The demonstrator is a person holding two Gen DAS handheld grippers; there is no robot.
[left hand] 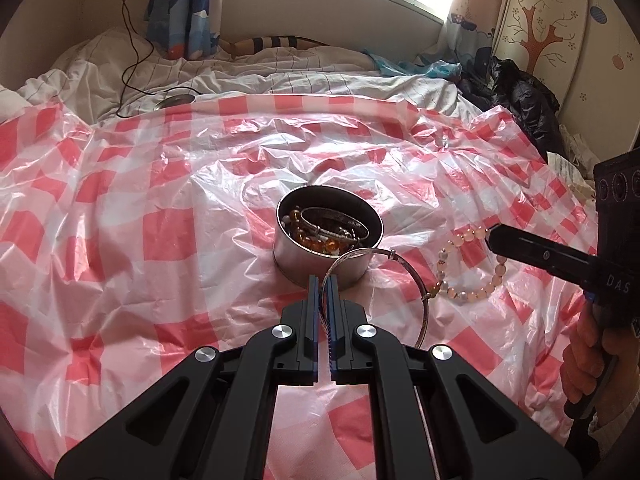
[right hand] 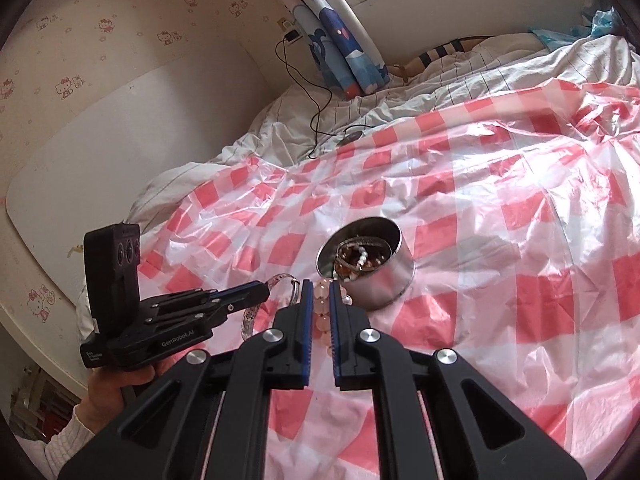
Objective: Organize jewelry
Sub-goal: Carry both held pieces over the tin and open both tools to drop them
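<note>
Both claws closed on jewelry beside the steel tin.

Left gripper [left hand: 323,280] pinched one silver bangle [left hand: 362,258], thin and plain, its loop curving rightward from the fingers and partly cut off behind them. Right gripper [right hand: 322,285] clamped one pale pink bead bracelet [left hand: 460,268], round translucent beads, some hidden between the fingers. One round metal tin [left hand: 320,256] sat just ahead of both claws on the red-checked plastic sheet [left hand: 140,200], holding a tangle of amber beads, pearls and bangles; count unclear.
</note>
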